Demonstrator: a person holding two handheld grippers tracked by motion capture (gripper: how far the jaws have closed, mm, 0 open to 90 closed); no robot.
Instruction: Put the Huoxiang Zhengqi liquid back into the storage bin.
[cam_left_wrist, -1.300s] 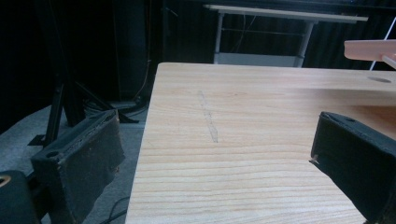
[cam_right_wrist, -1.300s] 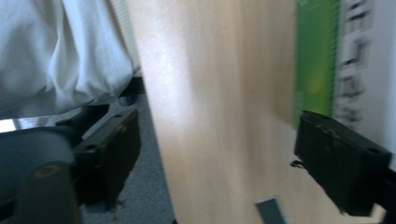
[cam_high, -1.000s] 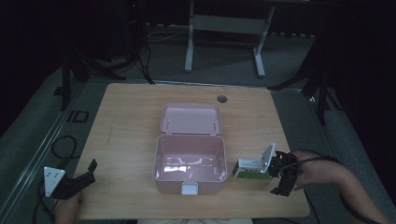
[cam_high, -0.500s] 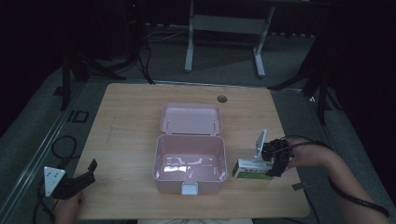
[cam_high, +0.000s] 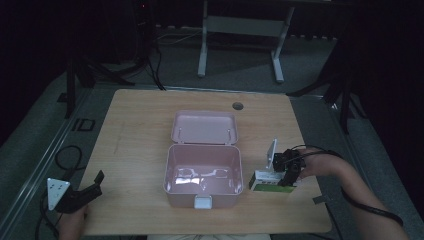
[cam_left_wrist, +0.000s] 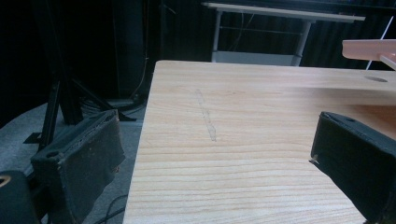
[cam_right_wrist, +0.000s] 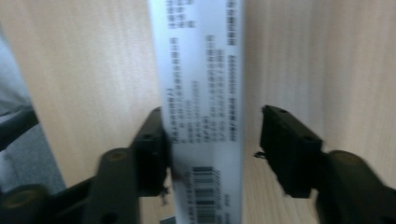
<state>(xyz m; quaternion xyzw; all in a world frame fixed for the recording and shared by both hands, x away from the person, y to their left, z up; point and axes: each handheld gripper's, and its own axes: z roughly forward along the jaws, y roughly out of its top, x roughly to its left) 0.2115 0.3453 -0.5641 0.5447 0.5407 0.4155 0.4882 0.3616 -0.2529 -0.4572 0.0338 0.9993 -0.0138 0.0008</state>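
Down over the white carton (cam_high: 272, 182) comes the right tool (cam_high: 289, 176), jaws closing but one pad not yet touching, left tool (cam_high: 87, 190) spread.

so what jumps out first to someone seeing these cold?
The open pink box at the table's middle, lid laid back and nothing inside. Just right of it, the right gripper straddles a small white and green carton; its jaws have just been closing, one touching the carton, the other not yet. The left gripper rests open at the near left corner.

Black left gripper (cam_high: 92, 186) bears a grey three-cornered plate; black right gripper (cam_high: 286, 176) trails a dark cable
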